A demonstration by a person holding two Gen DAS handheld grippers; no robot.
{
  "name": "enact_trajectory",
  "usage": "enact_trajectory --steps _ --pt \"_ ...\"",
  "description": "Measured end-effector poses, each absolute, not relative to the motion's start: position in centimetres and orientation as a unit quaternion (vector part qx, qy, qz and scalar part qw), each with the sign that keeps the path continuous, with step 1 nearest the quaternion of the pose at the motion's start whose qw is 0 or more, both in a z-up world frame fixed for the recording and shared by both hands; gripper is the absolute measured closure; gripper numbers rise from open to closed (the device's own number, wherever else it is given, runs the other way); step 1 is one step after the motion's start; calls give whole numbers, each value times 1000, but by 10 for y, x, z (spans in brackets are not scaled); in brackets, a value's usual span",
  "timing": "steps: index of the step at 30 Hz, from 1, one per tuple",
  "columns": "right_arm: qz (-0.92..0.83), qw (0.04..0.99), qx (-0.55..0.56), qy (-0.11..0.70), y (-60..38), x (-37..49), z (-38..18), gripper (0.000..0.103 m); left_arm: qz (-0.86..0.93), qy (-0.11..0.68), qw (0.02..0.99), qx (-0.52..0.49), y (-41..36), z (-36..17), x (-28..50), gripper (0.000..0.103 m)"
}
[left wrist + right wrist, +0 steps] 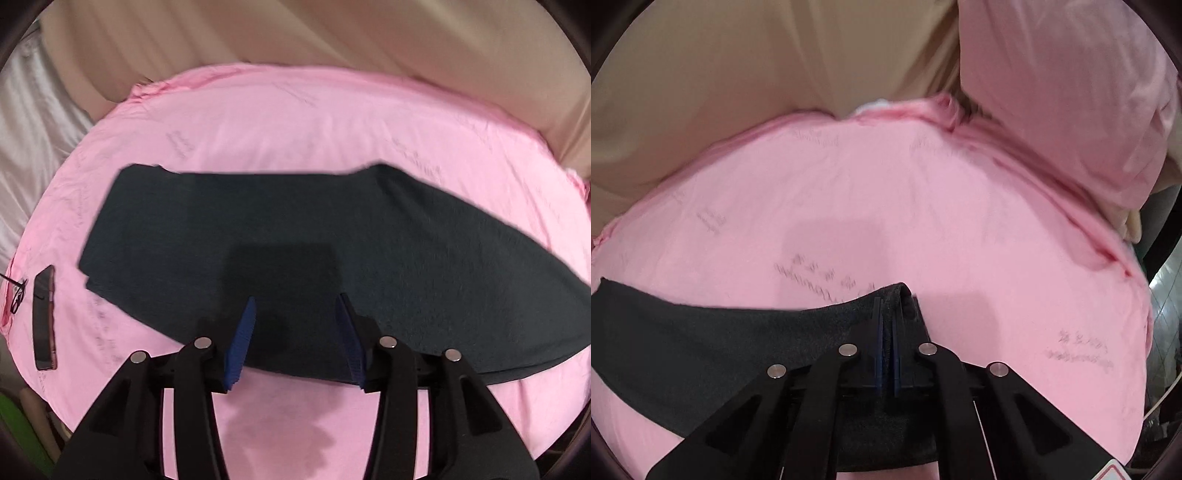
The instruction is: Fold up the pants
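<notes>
Dark charcoal fleece pants [295, 236] lie spread in a long flat band across the pink printed bed sheet [295, 122], running side to side, closer to the near edge of the bed than the far one. Left gripper [297, 332], black with blue ribbed pads, hovers over the near edge of the pants with its fingers spread apart; nothing is between them, and its shadow falls on the fabric just ahead. Right gripper [886, 347] is clenched on the end of the pants; a raised fold of the dark fabric sits pinched between the blue pads, with the cloth bunched up around the fingertips. From there the garment trails off toward the left side of the bed in the right wrist view. A dark flat phone [44, 317] lies on the sheet near the bed's left edge, well apart from the pants; a small dark wire-like item beside it is too small to identify. Tan fabric [295, 33] rises behind the far edge of the bed. A pink pillow [1063, 92] stands at the far right corner. Both views are somewhat blurred.
</notes>
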State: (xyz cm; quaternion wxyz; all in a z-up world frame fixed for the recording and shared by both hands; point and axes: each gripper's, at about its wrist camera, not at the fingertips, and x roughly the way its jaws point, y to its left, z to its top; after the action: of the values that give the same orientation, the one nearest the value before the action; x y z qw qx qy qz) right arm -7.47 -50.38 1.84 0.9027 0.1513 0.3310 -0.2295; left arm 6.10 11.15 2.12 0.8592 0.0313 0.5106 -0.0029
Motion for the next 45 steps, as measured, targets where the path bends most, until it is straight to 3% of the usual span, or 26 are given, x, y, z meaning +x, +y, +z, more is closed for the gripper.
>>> enact_trajectory --steps 4,6,8,17,18,20,23,24,26,28,30,32,34,36,39,41,45 --pt "-239 863 147 421 -525 -58 -29 98 -1 536 843 47 95 -13 67 59" --pt "-252 873 149 391 -519 -69 -22 87 11 525 848 66 88 -16 64 59" --pt "-247 890 163 346 -506 -88 -6 67 17 519 851 76 84 -15 60 59" --pt "-249 879 223 339 -487 -161 -24 67 -29 458 885 83 36 19 16 58" --pt "-247 879 223 342 -487 -159 -27 67 -38 446 889 93 22 21 9 57" --pt "-257 870 206 367 -486 -149 -36 69 -51 438 891 111 2 17 4 46" --pt "-259 870 217 358 -490 -155 -37 71 -52 448 883 128 -20 -1 -2 45" --pt "-264 869 236 346 -492 -162 -33 68 -52 451 881 129 -23 -4 -3 45" --pt "-248 874 271 318 -493 -175 -27 52 -52 451 882 126 -27 -7 -9 45" --pt "-228 876 302 300 -494 -178 -27 44 -45 432 889 144 -35 -6 -13 45" --pt "-230 867 319 306 -497 -173 -33 44 -30 405 899 162 -44 -4 -19 39" --pt "-236 861 326 311 -501 -167 -41 43 -35 388 906 164 -53 -5 -24 25" --pt "-236 863 325 306 -499 -162 -40 40 -40 373 912 165 -59 -7 -24 21" --pt "-231 863 333 304 -498 -157 -39 40 -40 363 916 168 -67 -11 -27 20" --pt "-250 862 293 330 -489 -142 -38 58 -48 370 912 170 -75 -21 -26 17" --pt "-252 863 285 332 -485 -138 -36 89 -51 380 909 165 -74 -24 -22 16" --pt "-238 873 304 299 -474 -140 -18 91 -62 399 907 121 -62 -27 -14 13"
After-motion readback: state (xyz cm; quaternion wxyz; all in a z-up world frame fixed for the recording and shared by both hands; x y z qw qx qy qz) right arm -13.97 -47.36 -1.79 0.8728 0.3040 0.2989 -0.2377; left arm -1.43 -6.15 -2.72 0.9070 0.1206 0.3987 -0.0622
